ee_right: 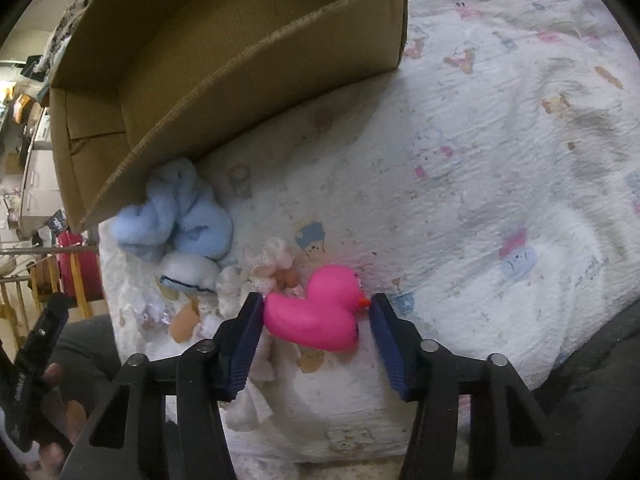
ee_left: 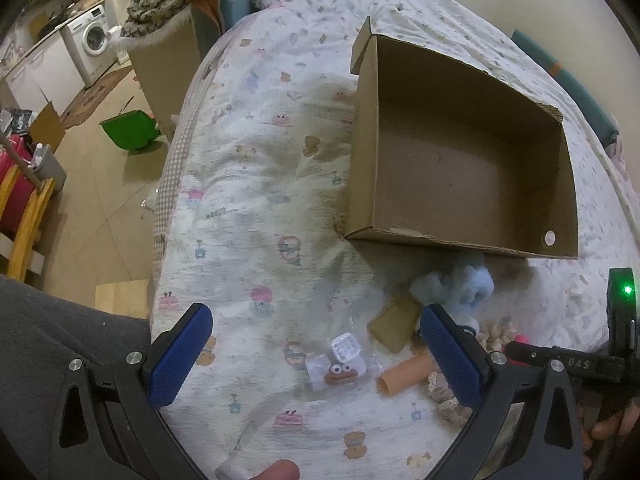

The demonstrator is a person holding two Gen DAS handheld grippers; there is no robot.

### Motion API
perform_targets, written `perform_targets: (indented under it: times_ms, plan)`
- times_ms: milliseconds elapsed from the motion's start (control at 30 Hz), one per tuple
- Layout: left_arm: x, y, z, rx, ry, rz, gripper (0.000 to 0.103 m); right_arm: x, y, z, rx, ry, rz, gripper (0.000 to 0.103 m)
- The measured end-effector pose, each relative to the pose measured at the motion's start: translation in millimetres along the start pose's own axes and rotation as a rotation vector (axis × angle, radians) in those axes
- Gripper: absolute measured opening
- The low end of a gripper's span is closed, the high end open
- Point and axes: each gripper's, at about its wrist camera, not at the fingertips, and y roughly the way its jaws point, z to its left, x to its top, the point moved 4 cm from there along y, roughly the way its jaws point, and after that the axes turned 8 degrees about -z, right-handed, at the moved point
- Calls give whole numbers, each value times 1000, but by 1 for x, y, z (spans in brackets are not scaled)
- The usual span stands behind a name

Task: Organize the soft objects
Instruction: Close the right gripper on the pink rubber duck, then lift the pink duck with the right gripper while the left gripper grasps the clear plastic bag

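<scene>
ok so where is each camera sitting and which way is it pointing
Left wrist: rides the left claw, fingers wide apart, looking across the bed at the cardboard box; a thumb tip shows at the bottom.
Right wrist: rides the right claw, low over the quilt, its fingers either side of the pink duck, not yet closed.
Shared: the box and the blue plush.
</scene>
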Motion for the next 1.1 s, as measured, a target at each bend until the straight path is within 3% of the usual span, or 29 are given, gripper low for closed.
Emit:
perform_targets:
  times_ms: [333, 500, 767, 1000, 1100]
  plan:
    - [0, 13, 16, -31, -100, 63, 103, 16, -61, 8, 34, -40, -149, 56]
    - [-2, 15, 16, -18, -105, 73, 103, 17, -39, -2, 61, 19, -77, 56]
    - [-4, 12, 14, 0, -72, 55, 103, 11, 2, -1, 3, 12, 46, 57]
    - [-4, 11, 12, -5, -63, 56, 103, 9, -6, -10, 3, 35, 34, 58]
    - [-4, 9, 9, -6, -45, 51, 103, 6, -11, -7, -5, 18, 25, 49]
